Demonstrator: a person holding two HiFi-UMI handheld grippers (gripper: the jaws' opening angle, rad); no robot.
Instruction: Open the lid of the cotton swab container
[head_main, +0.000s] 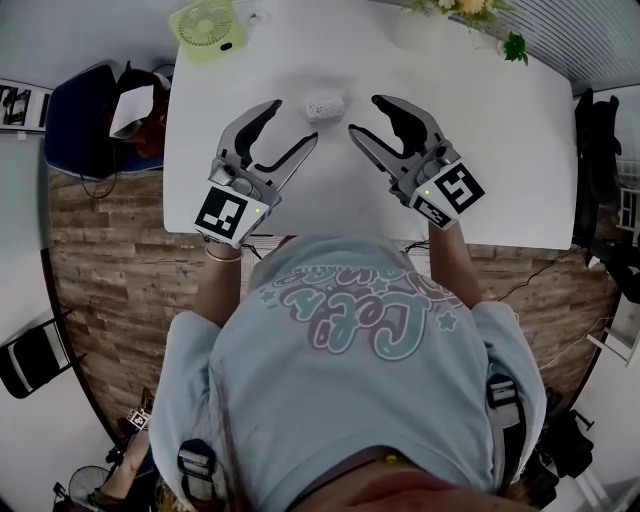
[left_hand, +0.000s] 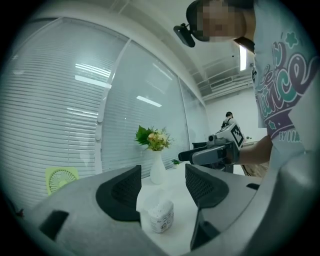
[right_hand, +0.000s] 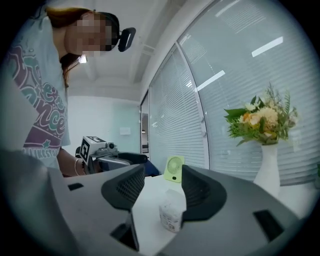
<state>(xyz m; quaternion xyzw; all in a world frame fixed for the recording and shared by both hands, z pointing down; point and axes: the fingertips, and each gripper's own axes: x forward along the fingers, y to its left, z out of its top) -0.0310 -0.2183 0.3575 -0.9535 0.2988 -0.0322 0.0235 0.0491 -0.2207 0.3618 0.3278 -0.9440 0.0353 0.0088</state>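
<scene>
The cotton swab container (head_main: 325, 104) is a small clear tub full of white swabs, upright on the white table (head_main: 500, 170), lid on. My left gripper (head_main: 292, 122) hovers open just to its left and nearer to me, my right gripper (head_main: 364, 115) open just to its right. Neither touches it. In the left gripper view the container (left_hand: 161, 216) stands beyond the open jaws, ahead of the gap, with the right gripper (left_hand: 212, 152) past it. In the right gripper view the container (right_hand: 171, 214) stands ahead of the jaws, partly behind the right-hand finger (right_hand: 200, 192).
A small green desk fan (head_main: 205, 26) lies at the table's far left. A white vase of flowers (head_main: 455, 15) stands at the far right edge. A dark chair (head_main: 85, 125) with a bag sits left of the table. Blinds cover the windows behind.
</scene>
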